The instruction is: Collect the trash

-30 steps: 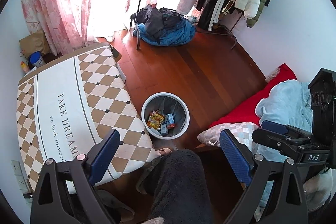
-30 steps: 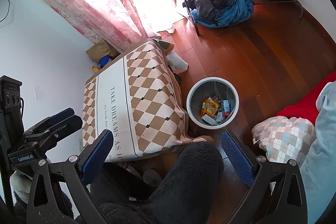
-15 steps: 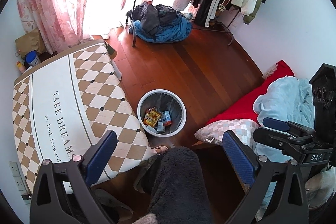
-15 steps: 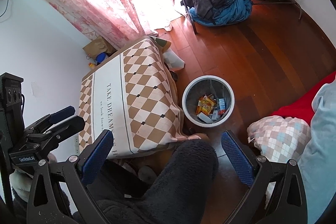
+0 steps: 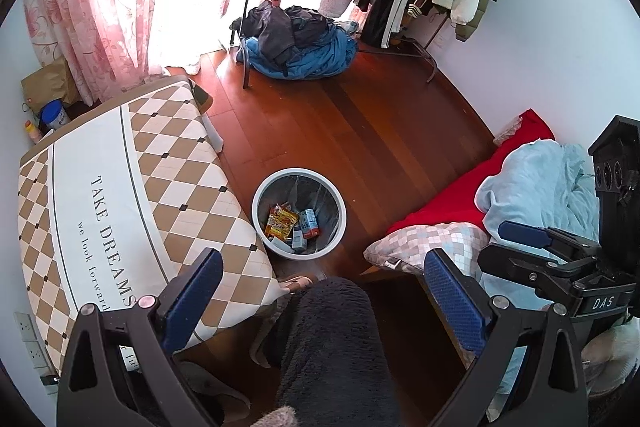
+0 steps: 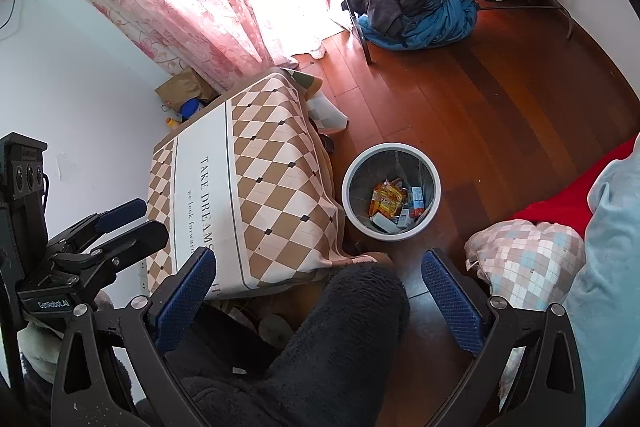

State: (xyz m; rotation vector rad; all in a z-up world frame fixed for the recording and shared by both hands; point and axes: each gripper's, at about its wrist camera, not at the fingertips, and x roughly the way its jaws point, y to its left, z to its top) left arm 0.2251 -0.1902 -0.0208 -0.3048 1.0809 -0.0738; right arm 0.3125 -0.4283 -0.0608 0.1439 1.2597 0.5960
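Observation:
A white-rimmed waste bin [image 5: 260, 227] [image 6: 350, 205] stands on the wooden floor beside the table. Inside it lie an orange snack wrapper [image 5: 283, 223] [image 6: 387, 201] and small cartons [image 5: 309, 223] [image 6: 416, 199]. My left gripper [image 5: 323, 269] hangs high above the floor, open, with nothing between its blue pads [image 5: 194, 297]. My right gripper [image 6: 319, 265] is likewise open and empty, well above the bin. Each gripper also shows at the edge of the other's view: the right one [image 5: 536, 251], the left one [image 6: 116, 227].
A table under a checked cloth [image 5: 120, 195] [image 6: 256, 187] stands left of the bin. A person's dark fleece-clad leg [image 5: 332, 347] [image 6: 344, 339] fills the foreground. A bed with a red sheet [image 5: 472, 195], checked pillow [image 6: 528, 259] and blue blanket lies right. A clothes pile [image 5: 296, 43] and rack stand far back.
Both grippers have risen and pulled back a little, so the bin and table look smaller. Both stay open and empty.

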